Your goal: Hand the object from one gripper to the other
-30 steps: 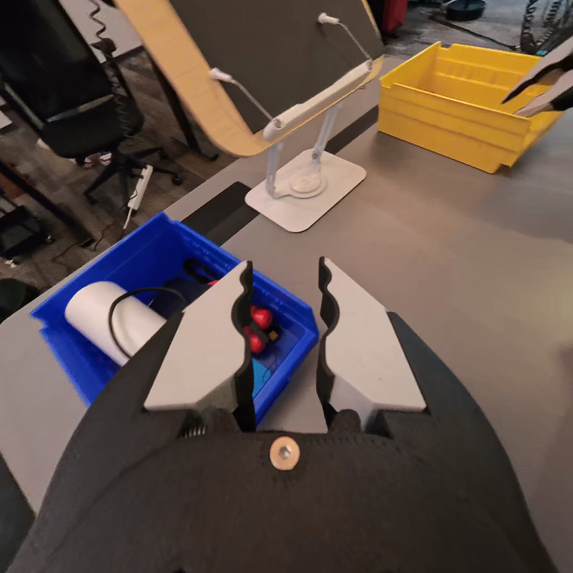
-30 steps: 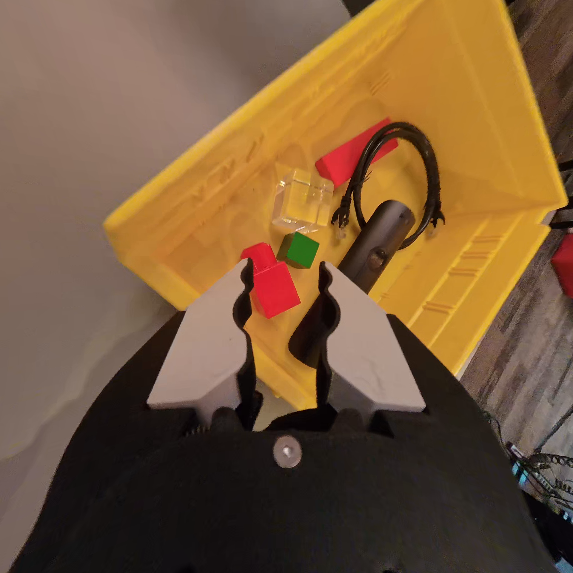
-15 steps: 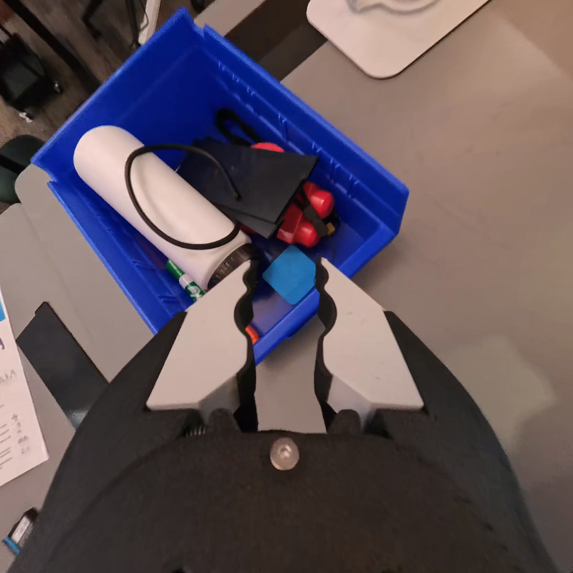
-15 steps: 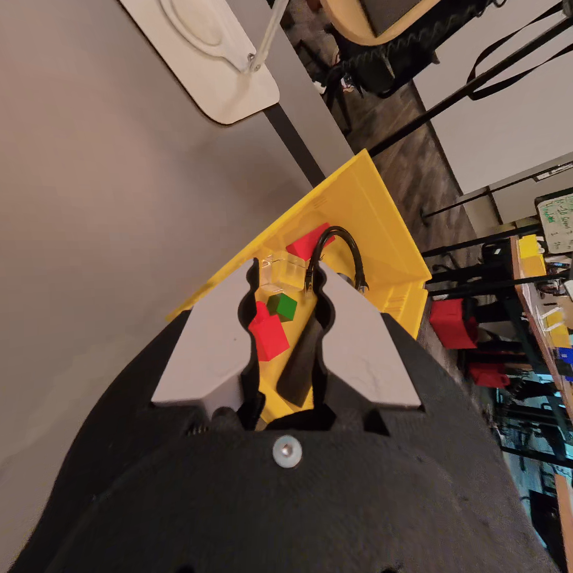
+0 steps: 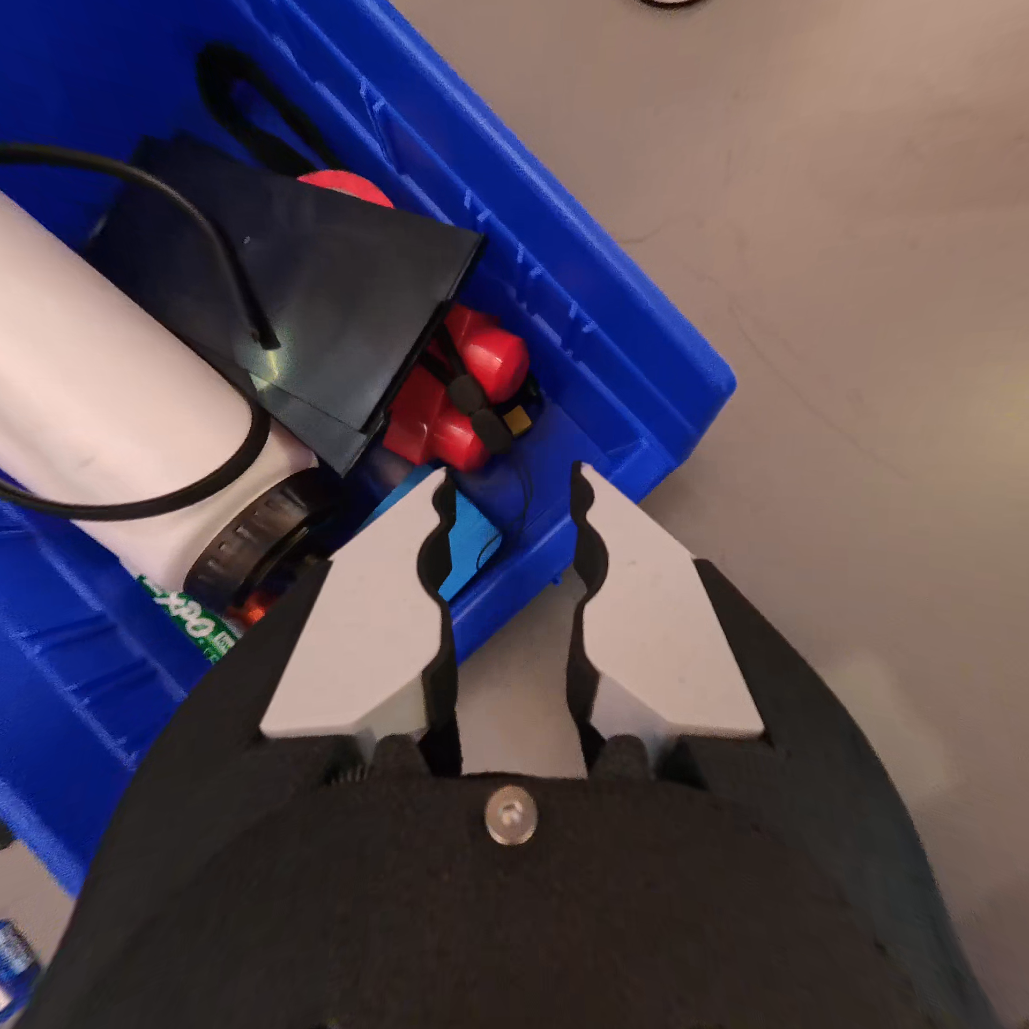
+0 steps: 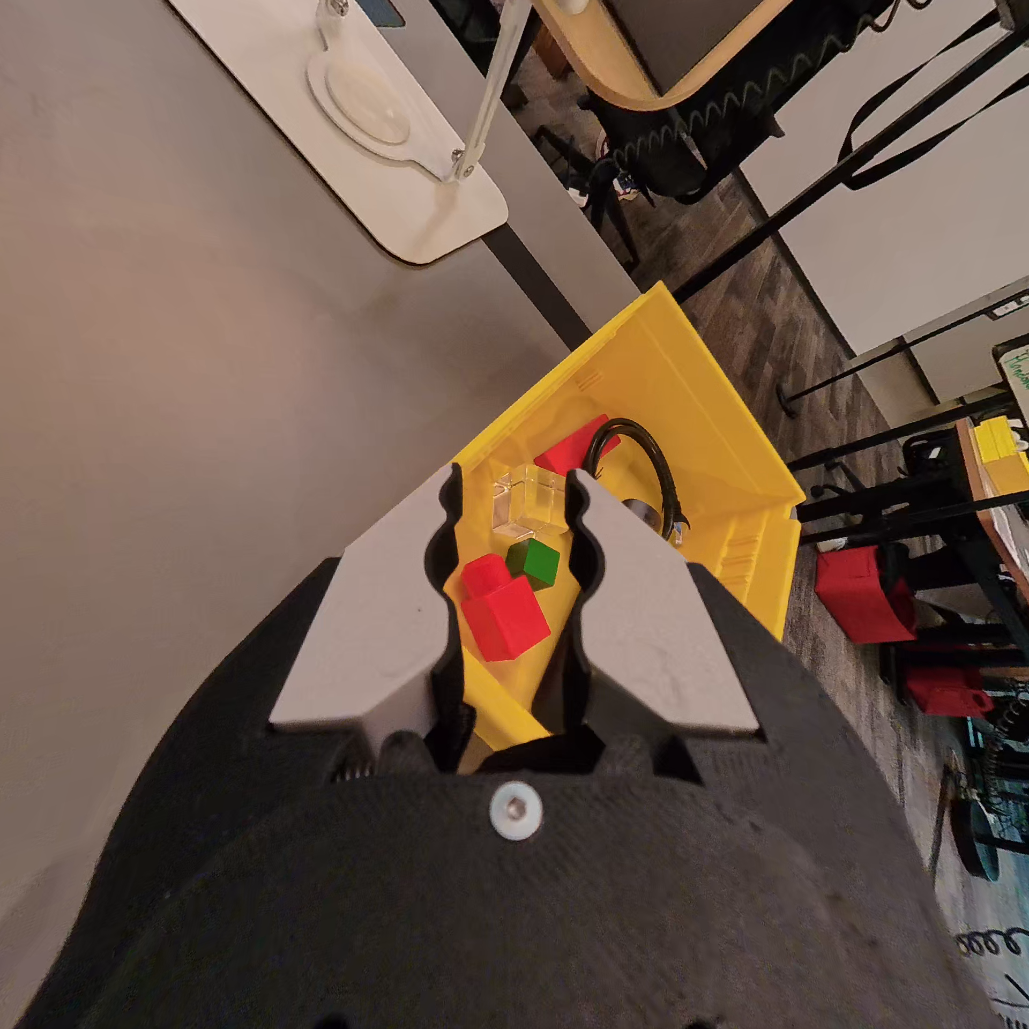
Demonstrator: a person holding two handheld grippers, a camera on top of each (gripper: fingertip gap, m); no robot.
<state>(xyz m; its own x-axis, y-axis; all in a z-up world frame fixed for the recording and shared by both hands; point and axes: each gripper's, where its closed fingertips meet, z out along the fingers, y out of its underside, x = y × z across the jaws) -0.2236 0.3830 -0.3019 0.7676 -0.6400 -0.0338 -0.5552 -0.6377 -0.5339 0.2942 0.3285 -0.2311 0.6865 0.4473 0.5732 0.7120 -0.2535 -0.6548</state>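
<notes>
While both tools gape empty, the left tool (image 5: 509, 473) hovers over the blue bin's (image 5: 601, 312) light-blue block (image 5: 470, 543).

1. Marker (image 5: 189, 623), lower left of the left wrist view, in the blue bin (image 5: 612, 312): green barrel with white printed lettering, partly hidden.
2. Small blue item (image 5: 14, 952), left edge near the bottom, same view: pale print, too blurred to read.
3. Whiteboard (image 6: 1016, 373), right edge of the right wrist view: green handwriting, cut off by the frame.
4. No other legible writing in either view.
</notes>
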